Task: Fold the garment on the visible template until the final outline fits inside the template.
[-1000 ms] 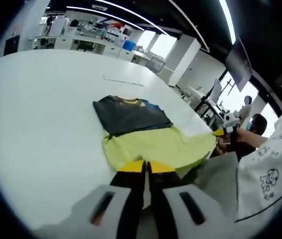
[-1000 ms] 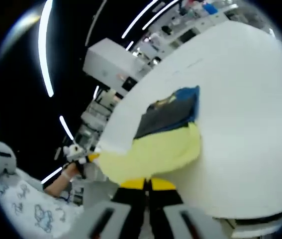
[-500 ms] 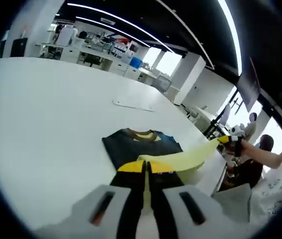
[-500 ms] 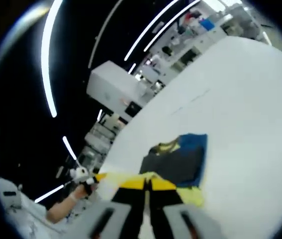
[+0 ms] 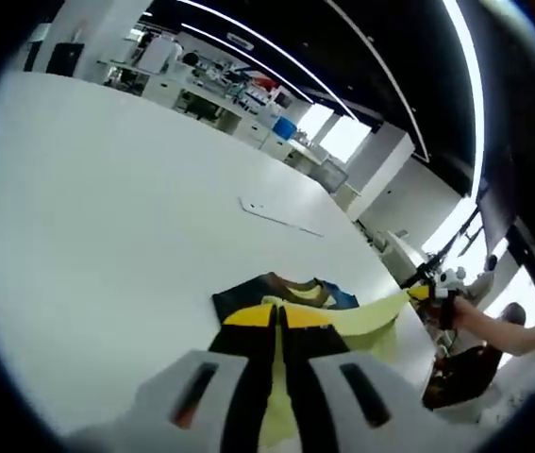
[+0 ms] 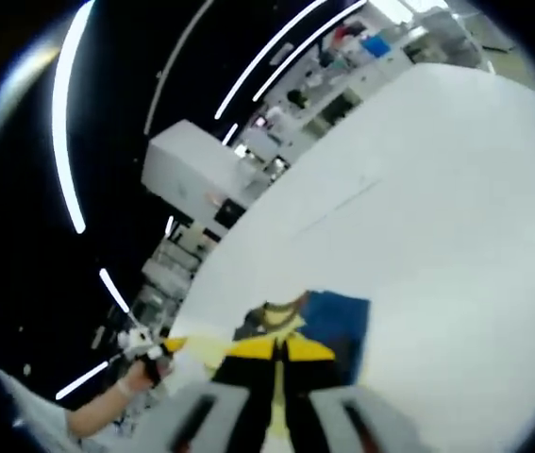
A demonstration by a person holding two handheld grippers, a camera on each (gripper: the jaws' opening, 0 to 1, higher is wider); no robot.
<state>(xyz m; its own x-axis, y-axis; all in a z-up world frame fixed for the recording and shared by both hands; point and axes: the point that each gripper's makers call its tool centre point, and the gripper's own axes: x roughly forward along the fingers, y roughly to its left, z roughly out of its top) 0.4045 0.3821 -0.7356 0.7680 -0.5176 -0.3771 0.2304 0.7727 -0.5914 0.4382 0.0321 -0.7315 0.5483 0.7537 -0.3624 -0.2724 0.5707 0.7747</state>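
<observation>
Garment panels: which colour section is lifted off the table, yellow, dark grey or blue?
The yellow section: both grippers, left gripper and right gripper, are shut on it and it stretches raised between them. The dark grey and blue parts lie flat on the table.

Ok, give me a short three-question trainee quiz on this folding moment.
1. True or false: the left gripper has its jaws shut on the garment.
2. Which colour is the part of the garment being lifted? A) yellow B) red C) white
3. Fill in: the garment's dark part lies on the white ____.

Key: 1 true; 2 A; 3 table. The right gripper is likewise shut on the yellow cloth, which stretches between the two grippers.
</observation>
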